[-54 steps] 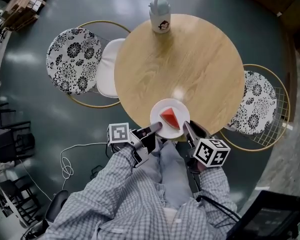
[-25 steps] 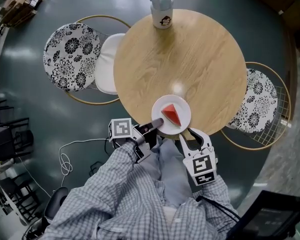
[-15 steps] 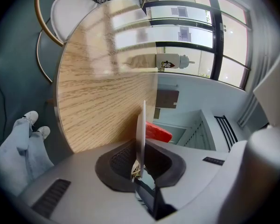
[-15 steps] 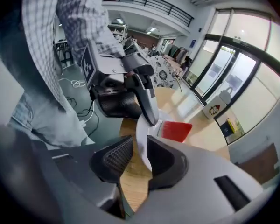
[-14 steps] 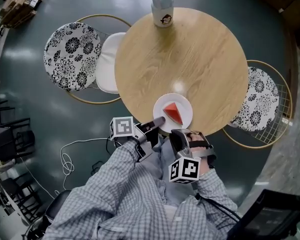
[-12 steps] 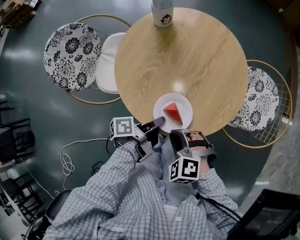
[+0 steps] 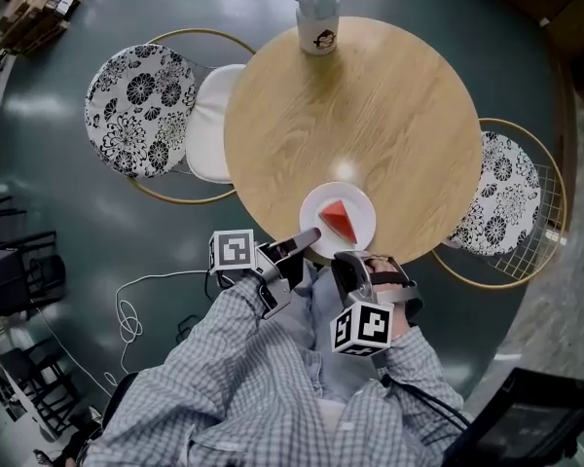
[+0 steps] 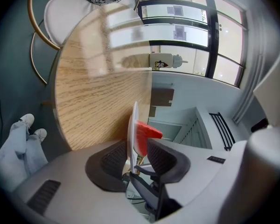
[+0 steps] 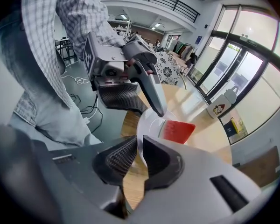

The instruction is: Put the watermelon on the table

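Observation:
A red watermelon wedge (image 7: 339,222) lies on a white plate (image 7: 356,201) at the near edge of the round wooden table (image 7: 360,115). My left gripper (image 7: 308,237) reaches the plate's left rim; its jaws are opening, and the left gripper view shows the plate (image 8: 134,118) edge-on between the pads with gaps on both sides and the watermelon (image 8: 145,133) beyond. My right gripper (image 7: 358,260) sits at the plate's near rim, jaws closing on it. In the right gripper view the plate (image 9: 150,121) rim is pinched between the pads, with the watermelon (image 9: 178,131) and the left gripper (image 9: 147,97) ahead.
A penguin-printed jug (image 7: 315,17) stands at the table's far edge. Floral-cushioned chairs flank the table, one on the left (image 7: 141,115) and one on the right (image 7: 511,202). A white cable (image 7: 127,314) lies on the dark floor. The person's legs are under the near edge.
The right gripper rolled over, came in to the plate's near rim and closed on it. The left gripper's jaws spread apart off the rim. The plate stayed in place.

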### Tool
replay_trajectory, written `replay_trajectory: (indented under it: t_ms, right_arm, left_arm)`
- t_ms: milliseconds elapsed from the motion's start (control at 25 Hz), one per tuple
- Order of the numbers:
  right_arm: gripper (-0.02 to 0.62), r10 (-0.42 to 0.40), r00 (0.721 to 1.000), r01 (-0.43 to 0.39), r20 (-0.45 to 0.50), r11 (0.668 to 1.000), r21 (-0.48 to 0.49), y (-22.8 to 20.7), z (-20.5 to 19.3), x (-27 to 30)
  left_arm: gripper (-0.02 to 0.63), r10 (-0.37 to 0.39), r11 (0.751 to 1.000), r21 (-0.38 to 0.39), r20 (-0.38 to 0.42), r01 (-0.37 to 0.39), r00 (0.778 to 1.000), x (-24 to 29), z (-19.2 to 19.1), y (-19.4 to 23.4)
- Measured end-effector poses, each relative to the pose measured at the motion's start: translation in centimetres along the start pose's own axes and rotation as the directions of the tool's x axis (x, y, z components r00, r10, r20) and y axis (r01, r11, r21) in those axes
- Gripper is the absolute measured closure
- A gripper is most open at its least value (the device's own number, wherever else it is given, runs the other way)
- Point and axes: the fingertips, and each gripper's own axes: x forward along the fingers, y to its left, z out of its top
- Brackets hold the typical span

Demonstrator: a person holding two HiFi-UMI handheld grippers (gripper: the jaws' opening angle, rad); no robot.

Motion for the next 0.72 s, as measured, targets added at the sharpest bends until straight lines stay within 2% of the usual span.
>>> replay_trajectory:
  t_ms: [480,720]
  right_arm:
    - [0.548,0.054,0.999,-0.053,-0.005,0.998,0.033,1.0,0.0,1.8]
    - [0.548,0.058,0.998,-0.060,0.026,0.993,0.104,1.1,0.1,2.3]
  left_arm:
    - [0.486,-0.027,0.997,-0.067,0.079,0.033,0.996,-4.7,-1.2,1.0]
    - [0.488,-0.052,0.998,-0.037,0.080,0.055,0.995,-5.0,-1.5,0.2]
